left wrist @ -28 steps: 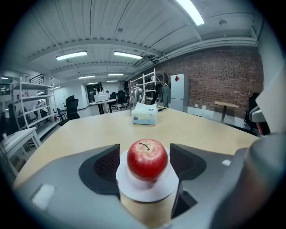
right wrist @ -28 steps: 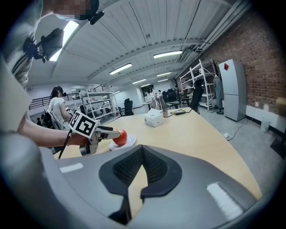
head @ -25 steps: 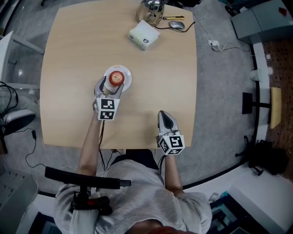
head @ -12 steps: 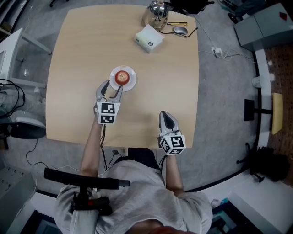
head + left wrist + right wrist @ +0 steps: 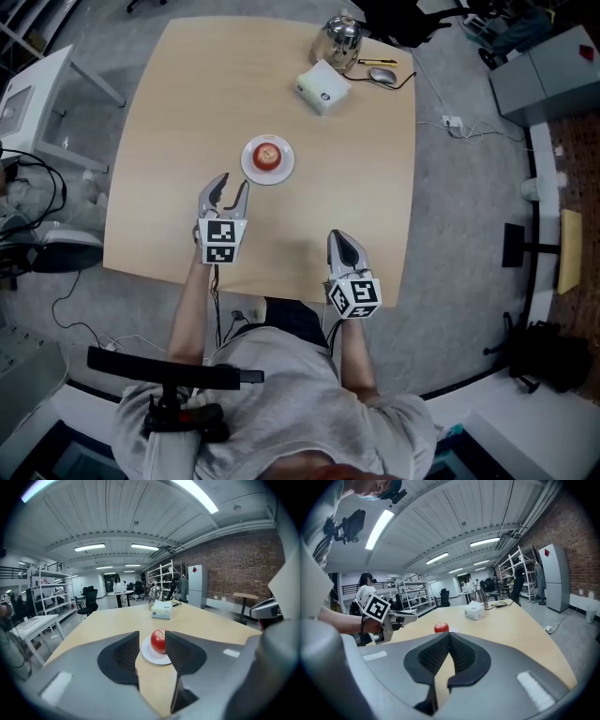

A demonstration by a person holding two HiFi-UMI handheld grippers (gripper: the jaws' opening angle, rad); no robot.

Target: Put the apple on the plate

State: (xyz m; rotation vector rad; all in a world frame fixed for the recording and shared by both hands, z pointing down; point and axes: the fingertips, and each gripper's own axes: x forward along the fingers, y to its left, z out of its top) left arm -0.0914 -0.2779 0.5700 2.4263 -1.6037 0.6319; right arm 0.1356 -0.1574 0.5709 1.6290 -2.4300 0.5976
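Observation:
A red apple [image 5: 268, 156] rests upright on a small white plate [image 5: 253, 167] near the middle of the wooden table [image 5: 169, 112]. My left gripper [image 5: 225, 192] hangs a short way in front of the plate, apart from it; its jaws have just been closing and stand open with nothing between them. Through those jaws in the left gripper view I see the apple [image 5: 159, 641] and the plate [image 5: 152, 656] further off. My right gripper [image 5: 341, 246] is shut and empty near the table's front edge. The right gripper view shows the apple [image 5: 441, 628] beyond its shut jaws.
At the table's far end stand a white box [image 5: 322, 87], a metal kettle [image 5: 341, 37] and a computer mouse [image 5: 382, 75] with a cable. A white side table [image 5: 33, 89] is to the left. A black chair part [image 5: 169, 375] sits by the person's body.
The left gripper has let go of the apple on the plate and drawn back toward the person, its jaws narrower. The right gripper has barely shifted.

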